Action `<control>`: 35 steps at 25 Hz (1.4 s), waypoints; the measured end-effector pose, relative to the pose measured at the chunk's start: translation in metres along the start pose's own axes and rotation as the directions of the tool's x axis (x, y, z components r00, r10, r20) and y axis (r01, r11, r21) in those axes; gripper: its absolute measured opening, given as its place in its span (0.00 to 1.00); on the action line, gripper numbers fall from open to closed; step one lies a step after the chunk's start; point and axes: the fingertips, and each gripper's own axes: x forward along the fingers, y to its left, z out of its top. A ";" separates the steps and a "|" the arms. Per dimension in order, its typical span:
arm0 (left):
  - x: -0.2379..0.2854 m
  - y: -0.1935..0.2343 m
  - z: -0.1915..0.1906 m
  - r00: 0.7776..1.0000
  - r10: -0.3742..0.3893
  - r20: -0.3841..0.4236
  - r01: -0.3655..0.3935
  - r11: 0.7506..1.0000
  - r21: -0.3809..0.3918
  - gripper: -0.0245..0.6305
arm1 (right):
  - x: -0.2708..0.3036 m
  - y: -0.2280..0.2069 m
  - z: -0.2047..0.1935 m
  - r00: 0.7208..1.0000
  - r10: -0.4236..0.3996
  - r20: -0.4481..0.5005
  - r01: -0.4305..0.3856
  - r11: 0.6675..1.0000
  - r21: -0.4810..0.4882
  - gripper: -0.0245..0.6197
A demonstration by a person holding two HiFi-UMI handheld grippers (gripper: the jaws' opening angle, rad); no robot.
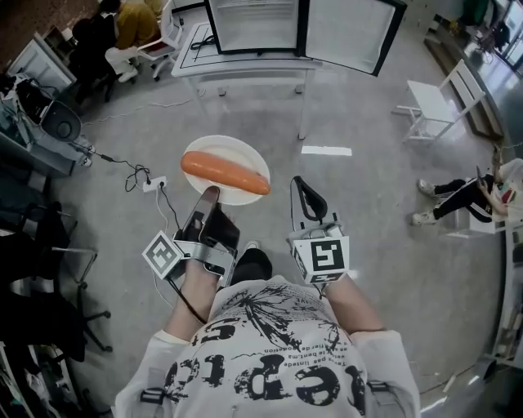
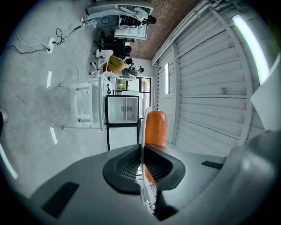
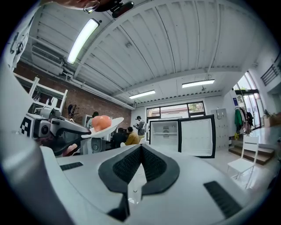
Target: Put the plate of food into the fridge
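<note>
We hold the plate [image 1: 214, 151] with its sausage [image 1: 225, 172] above the floor [image 1: 368, 220], left gripper [image 1: 209, 194] clamped on the near rim. Right gripper [image 1: 299, 183] closed, empty. Carrying step: the open fridge [image 1: 257, 24] stands at twelve o'clock; next, keep the plate level going in.

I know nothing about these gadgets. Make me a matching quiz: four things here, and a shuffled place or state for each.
Things: 1 plate; 2 orange food; 3 fridge; 4 right gripper.
States: A door open; B shut, empty; C lying on the plate; D clamped at its rim by the left gripper.
Pairs: 1-D; 2-C; 3-A; 4-B.
</note>
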 end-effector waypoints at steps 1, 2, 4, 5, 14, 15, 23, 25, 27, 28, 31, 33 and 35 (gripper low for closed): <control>0.009 0.001 0.011 1.000 -0.003 -0.004 0.003 1.000 -0.004 0.07 | 0.012 0.002 0.002 1.000 -0.003 -0.001 0.003 1.000 -0.001 0.04; 0.019 0.002 0.022 1.000 -0.005 -0.008 0.005 1.000 -0.006 0.07 | 0.024 0.003 0.003 1.000 -0.006 -0.002 0.006 1.000 -0.006 0.04; 0.037 0.005 0.044 1.000 -0.011 -0.018 0.011 1.000 -0.011 0.07 | 0.047 0.003 0.007 1.000 -0.021 -0.003 0.021 1.000 -0.017 0.04; 0.046 0.006 0.055 1.000 -0.016 -0.025 0.015 1.000 -0.015 0.07 | 0.059 0.002 0.009 0.999 -0.033 -0.003 0.033 0.999 -0.018 0.04; 0.103 0.022 0.152 0.998 -0.034 -0.056 0.032 0.999 -0.038 0.07 | 0.171 0.015 0.014 0.998 -0.065 -0.017 0.065 0.998 0.010 0.04; 0.109 0.023 0.161 0.998 -0.034 -0.061 0.032 0.999 -0.038 0.07 | 0.182 0.015 0.014 0.997 -0.070 -0.017 0.071 0.997 0.009 0.04; 0.141 0.050 0.200 0.998 -0.018 -0.060 0.014 0.998 -0.068 0.07 | 0.236 0.011 0.005 0.995 -0.086 -0.043 0.085 0.996 -0.008 0.04; 0.142 0.057 0.201 0.998 -0.011 -0.056 0.006 0.997 -0.082 0.07 | 0.240 0.010 0.002 0.995 -0.086 -0.050 0.085 0.996 -0.016 0.04; 0.144 0.063 0.201 0.999 -0.004 -0.053 -0.001 0.996 -0.088 0.07 | 0.242 0.007 0.000 0.995 -0.085 -0.051 0.085 0.996 -0.018 0.04; 0.147 0.065 0.201 0.999 0.000 -0.051 -0.004 0.996 -0.089 0.07 | 0.244 0.004 0.000 0.995 -0.084 -0.049 0.084 0.996 -0.017 0.04; 0.173 0.070 0.200 0.999 0.013 -0.042 -0.017 0.996 -0.086 0.07 | 0.262 -0.016 -0.001 0.996 -0.073 -0.048 0.072 0.997 -0.008 0.04; 0.195 0.076 0.197 0.999 0.031 -0.030 -0.034 0.996 -0.081 0.07 | 0.279 -0.035 -0.007 0.997 -0.057 -0.055 0.057 0.998 0.006 0.04; 0.220 0.085 0.193 0.999 0.046 -0.006 -0.046 0.995 -0.083 0.07 | 0.297 -0.059 -0.012 0.997 -0.043 -0.060 0.045 0.999 0.029 0.04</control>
